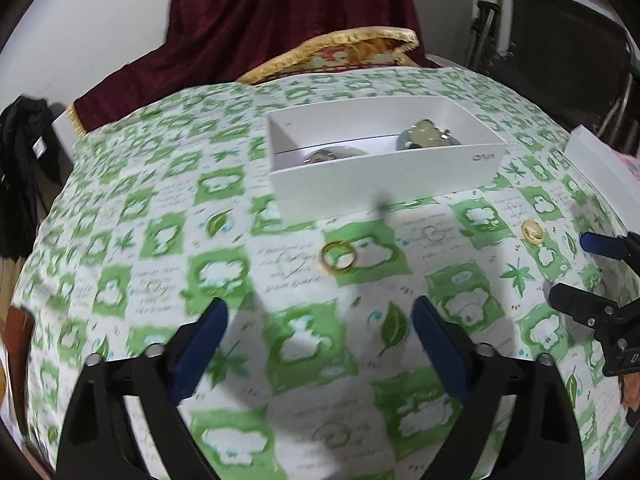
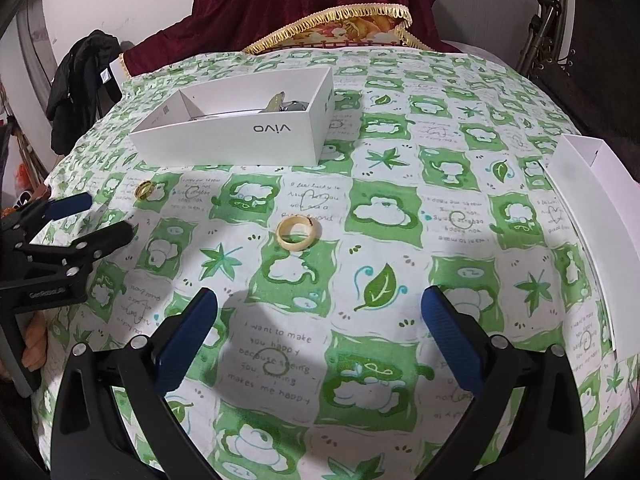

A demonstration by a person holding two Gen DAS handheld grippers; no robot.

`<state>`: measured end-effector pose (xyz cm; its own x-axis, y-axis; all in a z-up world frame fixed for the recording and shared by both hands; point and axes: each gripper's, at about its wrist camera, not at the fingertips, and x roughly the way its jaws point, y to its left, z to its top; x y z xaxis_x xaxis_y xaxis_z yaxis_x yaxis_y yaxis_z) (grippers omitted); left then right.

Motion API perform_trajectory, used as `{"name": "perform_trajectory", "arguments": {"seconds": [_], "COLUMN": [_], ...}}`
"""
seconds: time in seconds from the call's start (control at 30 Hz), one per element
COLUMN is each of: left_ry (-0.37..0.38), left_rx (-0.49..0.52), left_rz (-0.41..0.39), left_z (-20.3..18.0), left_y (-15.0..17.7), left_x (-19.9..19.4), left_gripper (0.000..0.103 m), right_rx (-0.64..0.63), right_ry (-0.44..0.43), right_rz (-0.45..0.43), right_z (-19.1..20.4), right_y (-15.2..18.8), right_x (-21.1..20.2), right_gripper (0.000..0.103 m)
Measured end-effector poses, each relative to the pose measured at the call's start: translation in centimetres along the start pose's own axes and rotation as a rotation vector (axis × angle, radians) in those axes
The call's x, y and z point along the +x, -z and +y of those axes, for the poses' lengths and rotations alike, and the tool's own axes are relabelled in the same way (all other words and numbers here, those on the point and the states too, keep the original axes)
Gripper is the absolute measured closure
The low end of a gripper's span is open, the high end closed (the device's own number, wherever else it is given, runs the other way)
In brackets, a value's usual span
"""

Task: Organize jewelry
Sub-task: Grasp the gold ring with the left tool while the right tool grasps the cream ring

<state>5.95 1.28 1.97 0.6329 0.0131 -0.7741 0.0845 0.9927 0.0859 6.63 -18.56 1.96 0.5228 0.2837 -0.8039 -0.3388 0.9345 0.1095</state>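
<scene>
Your left gripper (image 1: 320,344) is spread wide with nothing between the blue pads, hanging just short of the shiny gold metal ring (image 1: 339,258) lying flat on the green-and-white patterned tablecloth (image 1: 168,216); your right gripper (image 2: 320,332) is equally wide and empty before the pale cream ring (image 2: 298,233). Both rings look light, rigid and slippery, so pinch across the band's outer edges. The white cardboard box (image 1: 384,184) holding other pieces sits beyond the gold ring.
</scene>
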Motion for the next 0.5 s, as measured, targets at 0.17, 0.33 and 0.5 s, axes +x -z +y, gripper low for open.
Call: {"name": "perform_trajectory", "arguments": {"seconds": [0.17, 0.33, 0.5], "left_ry": [0.062, 0.07, 0.062], "left_rx": [-0.013, -0.004, -0.017], "left_rz": [0.014, 0.0, -0.023], "left_z": [0.1, 0.3, 0.6], "left_y": [-1.3, -2.0, -1.8], "left_x": [1.4, 1.9, 1.4], "left_gripper": [0.045, 0.072, 0.083], "right_rx": [0.004, -0.004, -0.007], "right_ry": [-0.008, 0.002, 0.004], "right_rz": [-0.004, 0.0, -0.001], "right_z": [0.0, 0.0, 0.1], "right_y": [0.0, 0.0, 0.0], "right_x": [0.0, 0.0, 0.0], "right_gripper": [0.004, 0.004, 0.004]}}
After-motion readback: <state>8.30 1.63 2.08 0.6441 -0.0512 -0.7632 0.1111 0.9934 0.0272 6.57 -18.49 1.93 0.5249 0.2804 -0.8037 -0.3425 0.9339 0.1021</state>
